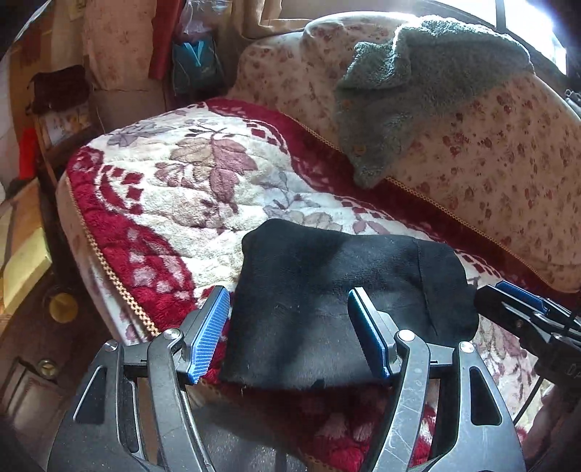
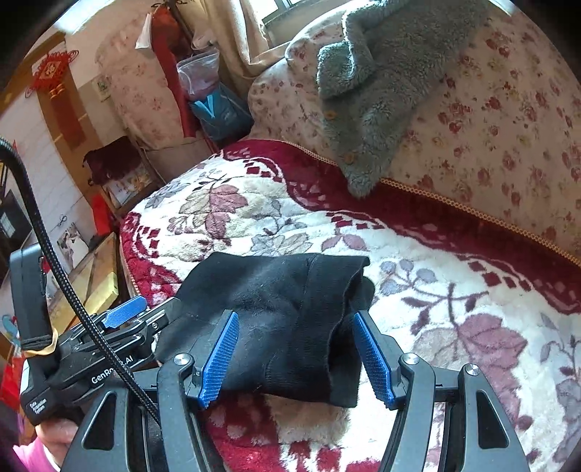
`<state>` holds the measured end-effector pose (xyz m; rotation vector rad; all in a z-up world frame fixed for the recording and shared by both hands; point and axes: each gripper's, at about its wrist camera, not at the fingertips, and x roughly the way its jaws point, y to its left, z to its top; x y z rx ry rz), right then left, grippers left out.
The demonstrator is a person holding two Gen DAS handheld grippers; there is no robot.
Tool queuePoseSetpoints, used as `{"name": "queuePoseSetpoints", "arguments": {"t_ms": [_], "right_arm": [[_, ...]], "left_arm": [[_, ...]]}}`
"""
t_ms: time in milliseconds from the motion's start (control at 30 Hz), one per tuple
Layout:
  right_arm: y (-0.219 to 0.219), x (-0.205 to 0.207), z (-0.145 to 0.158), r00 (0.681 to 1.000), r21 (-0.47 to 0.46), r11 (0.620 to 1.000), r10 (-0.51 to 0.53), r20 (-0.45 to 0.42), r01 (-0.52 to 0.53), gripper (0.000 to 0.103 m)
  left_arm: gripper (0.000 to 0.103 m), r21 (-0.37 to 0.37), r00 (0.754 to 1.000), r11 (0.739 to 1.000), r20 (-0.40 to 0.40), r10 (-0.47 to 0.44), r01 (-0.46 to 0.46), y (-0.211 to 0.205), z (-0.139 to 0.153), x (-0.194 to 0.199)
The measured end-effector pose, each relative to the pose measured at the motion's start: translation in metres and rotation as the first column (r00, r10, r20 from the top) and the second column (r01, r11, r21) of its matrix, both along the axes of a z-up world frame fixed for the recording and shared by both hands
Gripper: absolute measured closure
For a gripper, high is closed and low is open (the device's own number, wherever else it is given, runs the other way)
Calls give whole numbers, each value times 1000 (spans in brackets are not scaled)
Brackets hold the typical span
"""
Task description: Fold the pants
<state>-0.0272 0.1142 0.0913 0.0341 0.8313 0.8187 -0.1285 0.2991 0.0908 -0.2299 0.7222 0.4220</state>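
Black pants (image 2: 287, 319) folded on sofa blanket (image 2: 454, 290); both grippers' fingers apart

Domestic living room: floral-upholstered sofa (image 2: 508, 119) with plush seat cover (image 2: 254, 203), curtains (image 2: 232, 32), red knot ornament (image 2: 51, 72) (wall-hung).

The black pants (image 2: 279, 319) lie folded into a compact bundle on the floral blanket (image 2: 454, 326) covering the sofa seat. The right gripper (image 2: 296, 357) sits at the near edge, its 2 blue fingers (image 2: 219, 357) spread wide on either side of the bundle's near part, gripping nothing. The left gripper (image 2: 125, 312) shows at the left, just beside the bundle. A grey fleece garment (image 2: 377, 90) is draped over the far backrest (image 2: 508, 138).
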Motion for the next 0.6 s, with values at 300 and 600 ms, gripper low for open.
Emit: {"name": "queuePoseSetpoints", "arguments": {"t_ms": [300, 600], "right_arm": [[1, -7, 0, 1000, 11, 1000, 9, 1, -9, 40], [2, -13, -1, 1000, 17, 1000, 24, -6, -24, 40]], "left_arm": [[35, 32, 1000, 999, 4, 30, -31, -7, 5, -12], [35, 35, 998, 998, 2, 58, -58, -7, 8, -18]]}}
